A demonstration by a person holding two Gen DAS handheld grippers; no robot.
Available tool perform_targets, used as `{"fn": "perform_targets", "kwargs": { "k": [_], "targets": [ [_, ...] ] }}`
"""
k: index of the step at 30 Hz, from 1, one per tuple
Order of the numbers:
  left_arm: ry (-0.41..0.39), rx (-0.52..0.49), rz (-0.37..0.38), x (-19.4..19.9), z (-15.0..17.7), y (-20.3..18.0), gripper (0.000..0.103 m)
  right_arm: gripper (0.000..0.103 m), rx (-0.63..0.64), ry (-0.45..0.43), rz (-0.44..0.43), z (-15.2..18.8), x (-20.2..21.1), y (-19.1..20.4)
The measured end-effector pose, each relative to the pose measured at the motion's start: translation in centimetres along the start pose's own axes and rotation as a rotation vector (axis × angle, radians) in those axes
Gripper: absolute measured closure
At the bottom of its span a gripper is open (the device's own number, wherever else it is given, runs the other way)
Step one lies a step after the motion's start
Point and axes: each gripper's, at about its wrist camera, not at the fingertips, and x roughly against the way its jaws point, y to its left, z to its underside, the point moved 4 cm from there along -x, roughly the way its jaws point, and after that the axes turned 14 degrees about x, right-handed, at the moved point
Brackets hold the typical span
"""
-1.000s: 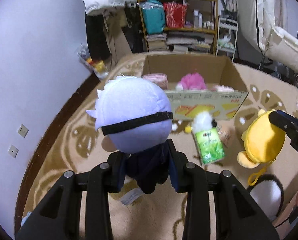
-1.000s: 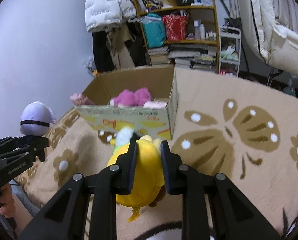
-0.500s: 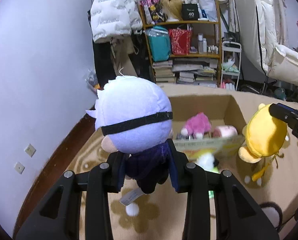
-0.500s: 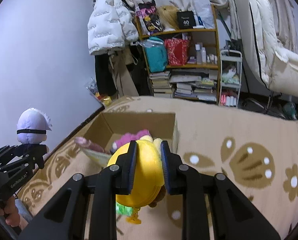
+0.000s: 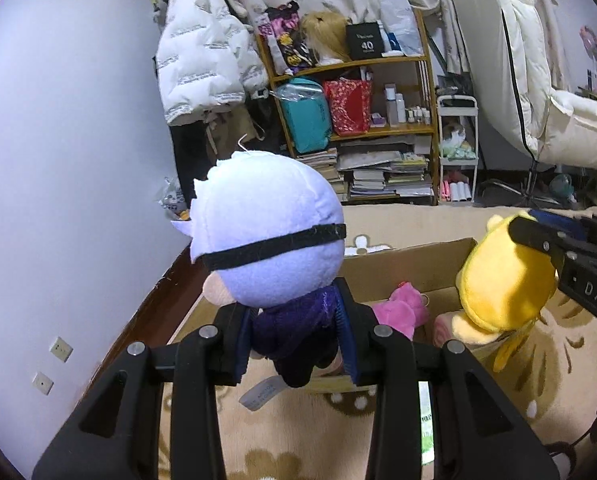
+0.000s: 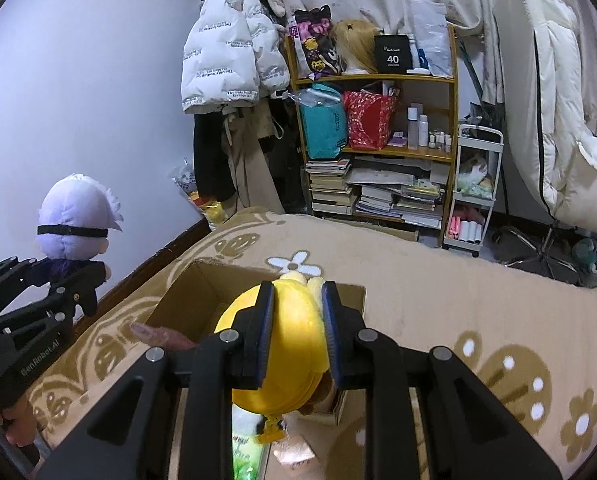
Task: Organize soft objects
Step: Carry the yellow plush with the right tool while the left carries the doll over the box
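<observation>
Overhead, two plush toys hang above an open cardboard box that sits on a beige patterned carpet. At left, the left gripper is clamped on the dark, fuzzy body of a white-haired doll, its round, felt-smooth head banded by a black blindfold and standing upright above the box's near left corner. At right, the right gripper is pressed tight on a rounded yellow plush, which dangles over the box's right side, a small yellow tag hanging beneath it. The box's flaps stand up, leaving the top wide open; inside lie a shaggy pink plush and a pale pink roll. Between the two held toys there is a clear gap. A pale wall with a dark wooden skirting runs close along the box's left side, while carpet spreads free to the right. Behind, a wooden shelf packed with books, bags and bottles stands beside a hanging white puffer jacket. A green packet lies on the carpet below the right gripper.
</observation>
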Motion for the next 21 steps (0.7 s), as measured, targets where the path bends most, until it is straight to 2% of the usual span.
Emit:
{"fn": "perform_targets", "kwargs": {
  "k": [7, 9, 11, 13, 16, 18, 20, 21],
  "targets": [
    [0.067, 0.020, 0.065, -3.4, 0.2, -0.9, 0.067, 0.078, -0.004, 0.009, 0.009, -1.0, -2.2, -0.7],
    [0.096, 0.013, 0.110, -4.2, 0.6, -1.6, 0.066, 0.078, -0.009, 0.021, 0.004, -1.0, -2.7, -0.8],
    [0.108, -0.024, 0.158, -4.9, 0.9, -2.6, 0.064, 0.077, -0.029, 0.043, -0.037, -0.9, -3.6, -0.8],
    [0.120, -0.050, 0.152, -5.7, 1.4, -3.2, 0.062, 0.077, -0.036, 0.062, -0.059, -0.7, -4.3, -0.9],
    [0.147, -0.057, 0.140, -6.8, 2.0, -3.4, 0.059, 0.075, -0.006, 0.093, -0.047, -0.3, -5.3, -0.7],
    [0.174, -0.033, 0.145, -7.6, 2.3, -3.2, 0.051, 0.074, -0.006, 0.106, -0.054, -0.1, -5.8, -0.7],
    [0.195, -0.005, 0.149, -8.2, 2.5, -2.9, 0.038, 0.070, -0.005, 0.123, -0.055, 0.2, -6.2, -0.7],
    [0.193, 0.002, 0.146, -8.2, 2.6, -2.8, 0.037, 0.070, -0.007, 0.131, -0.060, 0.3, -6.3, -0.7]
  ]
}}
